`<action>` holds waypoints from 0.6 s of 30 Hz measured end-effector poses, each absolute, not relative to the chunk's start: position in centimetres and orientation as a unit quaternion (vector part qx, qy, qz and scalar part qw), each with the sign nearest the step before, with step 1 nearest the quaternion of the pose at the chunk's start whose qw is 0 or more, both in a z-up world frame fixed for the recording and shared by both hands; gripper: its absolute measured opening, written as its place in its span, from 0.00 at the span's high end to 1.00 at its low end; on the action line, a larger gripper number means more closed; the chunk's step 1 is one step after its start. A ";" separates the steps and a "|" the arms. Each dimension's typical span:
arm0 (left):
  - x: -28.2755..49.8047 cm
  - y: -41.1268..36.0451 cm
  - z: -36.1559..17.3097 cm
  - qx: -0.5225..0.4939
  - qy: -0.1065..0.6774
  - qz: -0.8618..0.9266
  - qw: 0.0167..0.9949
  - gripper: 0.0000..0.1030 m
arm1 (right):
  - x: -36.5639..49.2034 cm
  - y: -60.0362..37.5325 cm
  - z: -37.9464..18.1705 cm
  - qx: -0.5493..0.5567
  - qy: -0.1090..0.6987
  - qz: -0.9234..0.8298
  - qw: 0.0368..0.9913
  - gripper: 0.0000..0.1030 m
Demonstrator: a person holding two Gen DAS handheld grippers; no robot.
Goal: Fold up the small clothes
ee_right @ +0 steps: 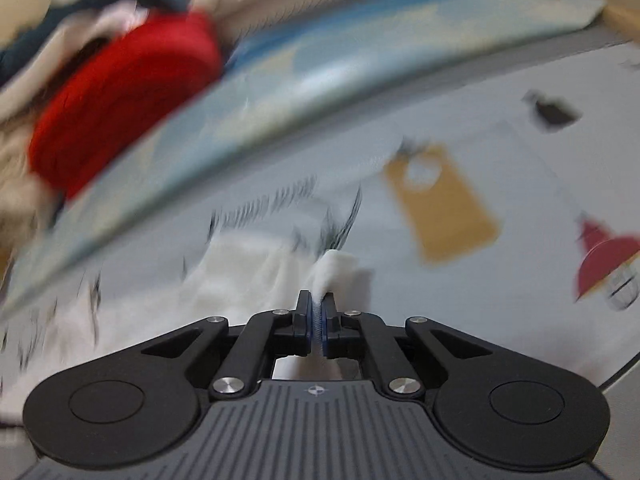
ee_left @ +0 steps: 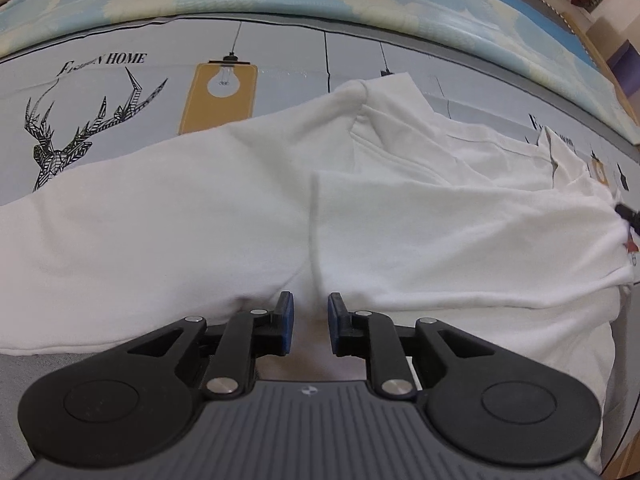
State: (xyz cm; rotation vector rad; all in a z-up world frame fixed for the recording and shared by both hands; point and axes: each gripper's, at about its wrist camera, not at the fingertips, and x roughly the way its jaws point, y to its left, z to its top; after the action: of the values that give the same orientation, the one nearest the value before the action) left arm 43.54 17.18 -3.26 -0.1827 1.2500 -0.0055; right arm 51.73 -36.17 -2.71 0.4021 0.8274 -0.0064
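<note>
Our right gripper [ee_right: 316,312] pinches the white shirt's [ee_left: 224,216] edge to carry a fold. Our left gripper [ee_left: 310,312], jaws slightly apart over cloth, grips nothing, seemingly just steadying it.

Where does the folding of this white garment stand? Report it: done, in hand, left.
Done: one part of the white garment already lies doubled over the rest, its edge showing mid-cloth. In hand: the right gripper is shut on a pinch of cloth; the left gripper is open, the cloth between its fingers. Left: the remaining folds; it lies spread wide on the printed sheet.
</note>
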 end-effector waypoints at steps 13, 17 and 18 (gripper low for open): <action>43.2 15.9 -5.4 -0.069 0.589 -0.028 0.805 0.81 | 48.5 -37.1 -2.0 0.194 0.458 0.089 0.863 0.88; 42.4 16.0 -4.9 -0.067 0.584 -0.011 0.809 0.81 | 45.6 -37.1 -2.8 0.118 0.492 0.060 0.860 0.76; 41.9 15.7 -4.2 -0.074 0.565 -0.026 0.822 0.79 | 44.7 -37.8 -2.1 0.146 0.470 0.063 0.868 0.76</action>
State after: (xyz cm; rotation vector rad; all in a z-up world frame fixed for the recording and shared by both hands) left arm 41.91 15.74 -4.15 -0.1570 1.2016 -0.0551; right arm 44.70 -37.82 -2.09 0.3063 0.9847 0.1328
